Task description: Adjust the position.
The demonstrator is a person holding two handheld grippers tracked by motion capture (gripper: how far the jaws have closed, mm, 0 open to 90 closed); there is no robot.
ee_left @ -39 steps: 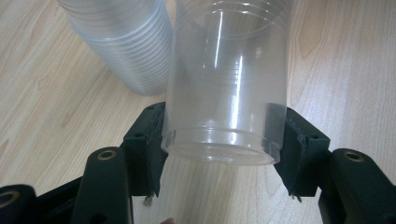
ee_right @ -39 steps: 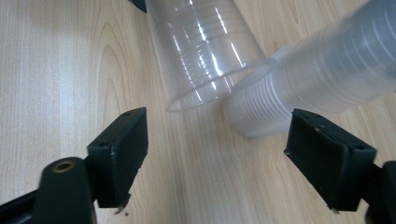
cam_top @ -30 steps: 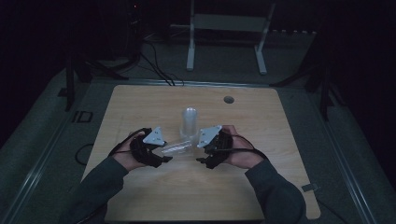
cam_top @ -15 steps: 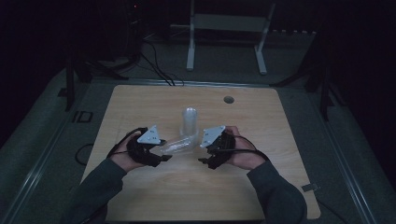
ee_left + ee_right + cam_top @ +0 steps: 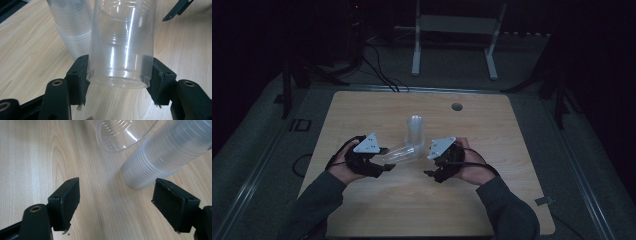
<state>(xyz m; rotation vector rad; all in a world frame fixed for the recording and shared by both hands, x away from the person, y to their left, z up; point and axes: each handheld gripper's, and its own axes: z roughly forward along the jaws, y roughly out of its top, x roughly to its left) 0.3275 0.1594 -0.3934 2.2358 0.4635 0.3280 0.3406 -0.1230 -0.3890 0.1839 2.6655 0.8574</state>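
My left gripper (image 5: pixel 387 156) is shut on a clear plastic cup (image 5: pixel 404 151) and holds it on its side just above the table. In the left gripper view the pads (image 5: pixel 81 75) press on both sides of the cup (image 5: pixel 122 42) near its base. The cup's open mouth points toward my right gripper (image 5: pixel 429 170). Just behind it, a stack of clear cups (image 5: pixel 415 131) stands upside down on the wooden table (image 5: pixel 492 125). In the right gripper view my right gripper (image 5: pixel 120 202) is open over bare wood, with the cup's rim (image 5: pixel 117 135) and the stack (image 5: pixel 162 157) ahead.
A round cable hole (image 5: pixel 456 106) sits near the table's far edge. Behind the table stands a white metal frame (image 5: pixel 452 30), with cables (image 5: pixel 377 75) on the dark floor. Bare wood lies right of the stack and along the near edge.
The held cup's mouth end has tipped up slightly toward the stack. Both hands have stayed almost where they were.
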